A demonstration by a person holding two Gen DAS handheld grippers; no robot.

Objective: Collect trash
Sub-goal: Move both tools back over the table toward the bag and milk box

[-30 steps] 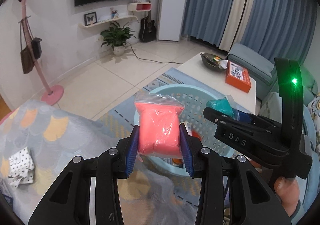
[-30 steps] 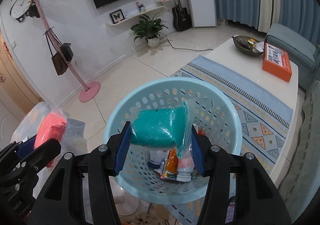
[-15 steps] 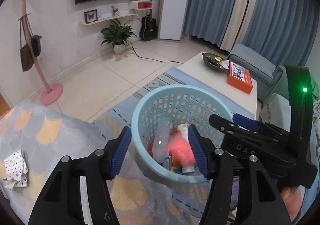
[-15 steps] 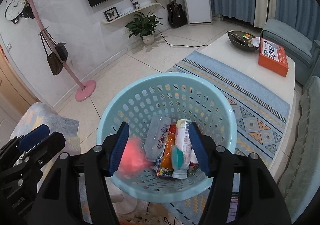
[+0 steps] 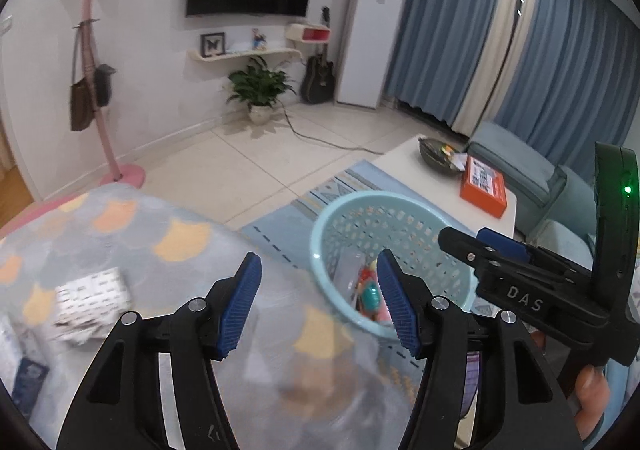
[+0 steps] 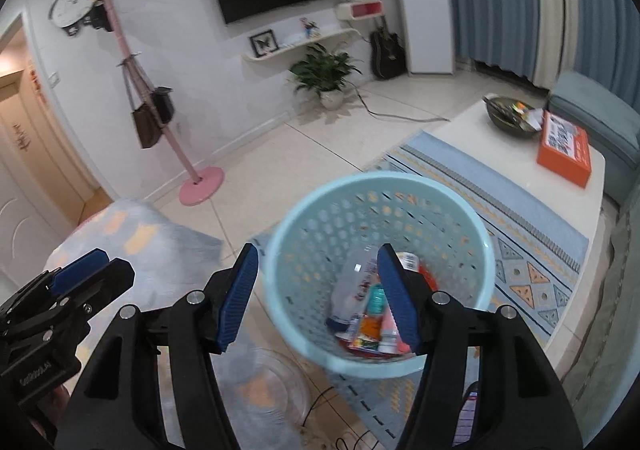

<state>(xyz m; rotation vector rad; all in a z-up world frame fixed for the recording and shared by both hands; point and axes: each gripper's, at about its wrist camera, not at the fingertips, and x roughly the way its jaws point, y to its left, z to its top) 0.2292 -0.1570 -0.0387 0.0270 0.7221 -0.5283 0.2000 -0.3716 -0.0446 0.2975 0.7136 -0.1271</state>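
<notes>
A: Are the two grippers holding anything?

B: No. The left gripper (image 5: pixel 319 300) has its blue fingers (image 5: pixel 239 304) spread wide with nothing between them. The right gripper (image 6: pixel 318 296) is spread wide and bare too

A: Where is the trash?

B: A lot of it lies at the bottom of the light blue basket (image 6: pixel 276 250). I see a clear bottle (image 6: pixel 350 290) and some bright wrappers (image 6: pixel 370 328) in there. In the right view the basket sits at about 1 o'clock from the fingers, close by

A: Is any trash left outside?

B: I think so. In the left view a spotted crumpled paper (image 5: pixel 90 300) lies on the blanket (image 5: pixel 172 246) with the orange shapes, at about 9 o'clock. A dark little packet (image 5: pixel 30 382) lies near the edge at about 8 o'clock. It is too blurry to say what it is

A: What could go wrong?

B: The blanket is soft. If the fingers push down too far, they could pinch cloth along with the paper. The grippers are also near each other, so they might bump. And the basket looks light, so a knock on its rim could tip it and spill the trash
</notes>
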